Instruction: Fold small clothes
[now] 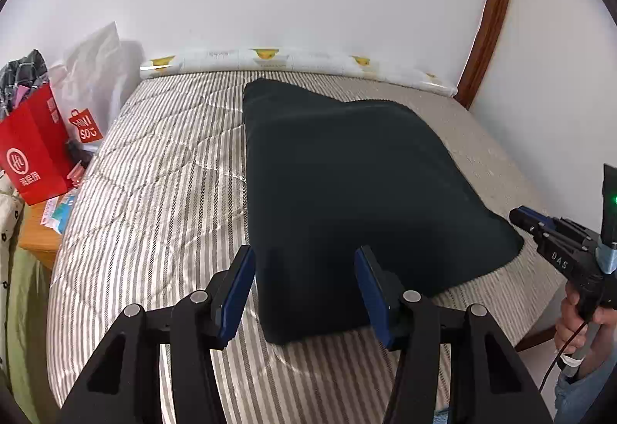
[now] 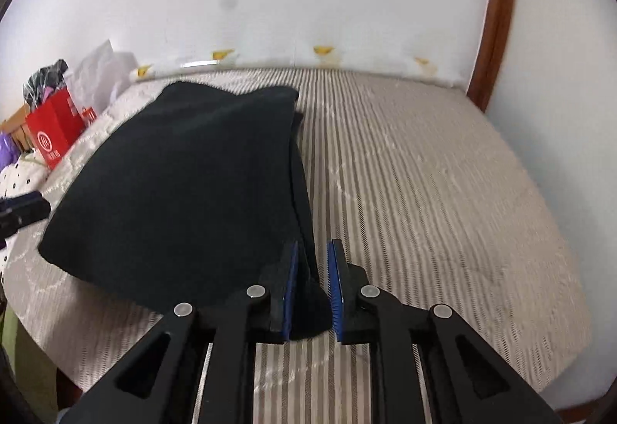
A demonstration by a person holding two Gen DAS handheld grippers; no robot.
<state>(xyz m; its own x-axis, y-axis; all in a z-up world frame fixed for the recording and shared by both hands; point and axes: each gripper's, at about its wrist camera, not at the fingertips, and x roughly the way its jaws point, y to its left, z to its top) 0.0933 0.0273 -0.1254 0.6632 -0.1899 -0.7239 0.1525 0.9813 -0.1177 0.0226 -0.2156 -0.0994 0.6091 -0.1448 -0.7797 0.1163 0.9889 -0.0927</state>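
Note:
A dark folded garment (image 1: 347,173) lies on the striped bed (image 1: 154,192). My left gripper (image 1: 304,293) stands open over its near left corner, the blue pads (image 1: 235,293) wide apart and not touching the cloth. My right gripper (image 1: 520,217) sits at the garment's right corner, held by a person's hand (image 1: 574,323). In the right wrist view the garment (image 2: 185,185) rises in a ridge along its right edge into my right gripper (image 2: 312,289), whose narrow jaws are shut on that bunched edge. The left gripper (image 2: 23,208) shows at the left border.
A red paper bag (image 1: 31,154) and a white plastic bag (image 1: 96,65) stand on a wooden nightstand (image 1: 38,235) left of the bed. A white wall and a curved wooden frame (image 1: 489,11) lie behind. Bare striped mattress (image 2: 424,192) stretches right of the garment.

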